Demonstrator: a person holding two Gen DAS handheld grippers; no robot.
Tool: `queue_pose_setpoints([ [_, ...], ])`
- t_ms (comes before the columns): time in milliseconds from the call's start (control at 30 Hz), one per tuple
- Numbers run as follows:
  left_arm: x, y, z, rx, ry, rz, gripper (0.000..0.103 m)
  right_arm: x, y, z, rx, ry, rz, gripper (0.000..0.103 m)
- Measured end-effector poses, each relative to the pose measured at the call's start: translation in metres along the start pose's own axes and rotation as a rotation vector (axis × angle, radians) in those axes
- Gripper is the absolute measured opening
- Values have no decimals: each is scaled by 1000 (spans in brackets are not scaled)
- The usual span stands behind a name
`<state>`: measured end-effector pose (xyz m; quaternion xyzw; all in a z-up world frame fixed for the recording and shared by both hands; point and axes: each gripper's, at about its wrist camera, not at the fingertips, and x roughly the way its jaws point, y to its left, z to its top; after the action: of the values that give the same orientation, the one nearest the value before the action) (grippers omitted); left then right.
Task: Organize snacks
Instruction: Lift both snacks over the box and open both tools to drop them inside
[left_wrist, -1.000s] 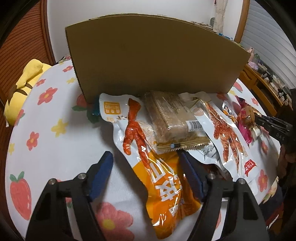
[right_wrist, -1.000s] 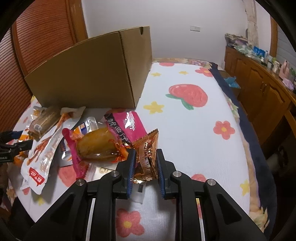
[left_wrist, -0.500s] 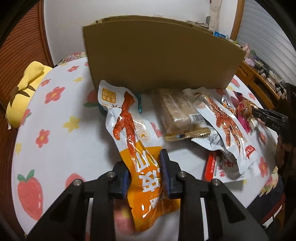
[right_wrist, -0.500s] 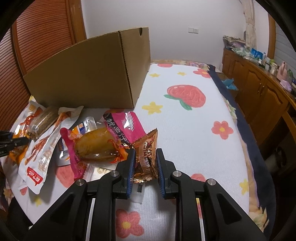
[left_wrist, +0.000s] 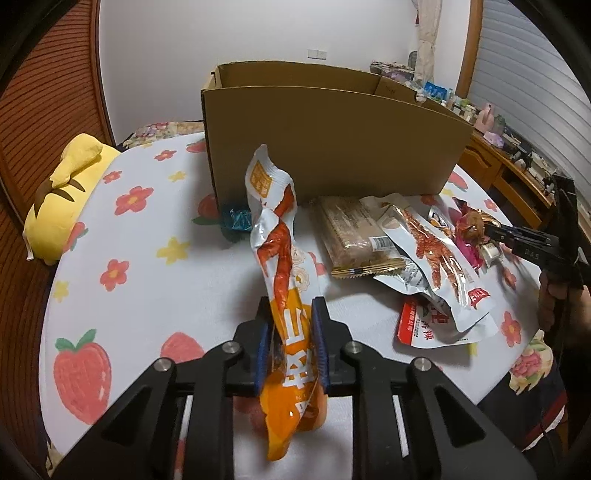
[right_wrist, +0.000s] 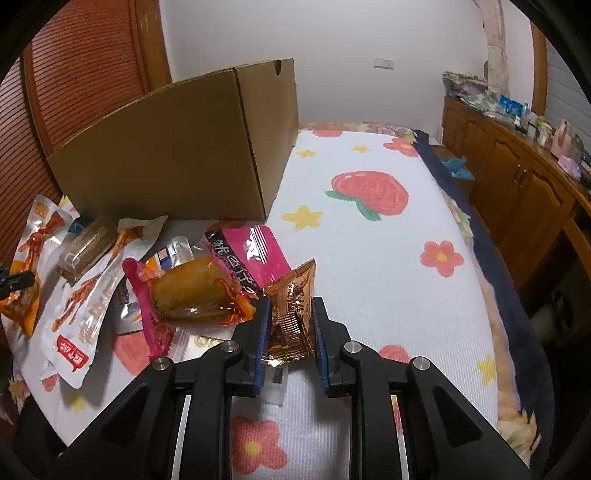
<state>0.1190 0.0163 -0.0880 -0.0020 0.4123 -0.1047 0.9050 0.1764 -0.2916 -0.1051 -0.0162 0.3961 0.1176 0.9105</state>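
From the left wrist, the left hand-held gripper (left_wrist: 290, 345) is clamped on an orange snack pouch (left_wrist: 286, 280), lifted upright in front of the open cardboard box (left_wrist: 332, 147), while several packets (left_wrist: 417, 243) lie on the flowered bed cover (left_wrist: 147, 266). From the right wrist, the right hand-held gripper (right_wrist: 290, 341) is clamped on a copper foil packet (right_wrist: 293, 314) low beside the pile. No snack shows inside the box, so most sorting seems left.

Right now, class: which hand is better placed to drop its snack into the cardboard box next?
Left. Its orange chicken-feet pouch hangs lifted off the bed, facing the cardboard box. The right's copper packet sits low.
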Motion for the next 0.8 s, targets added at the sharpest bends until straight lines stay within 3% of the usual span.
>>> queue_pose_setpoints([
  [367,-12,-5,2,-4,-47,-8,16,-7,-1,-1,7,-40,-3,19],
  [800,-44,-14,29,4,-148,-43,16,-19,0,-3,6,-106,-9,19],
])
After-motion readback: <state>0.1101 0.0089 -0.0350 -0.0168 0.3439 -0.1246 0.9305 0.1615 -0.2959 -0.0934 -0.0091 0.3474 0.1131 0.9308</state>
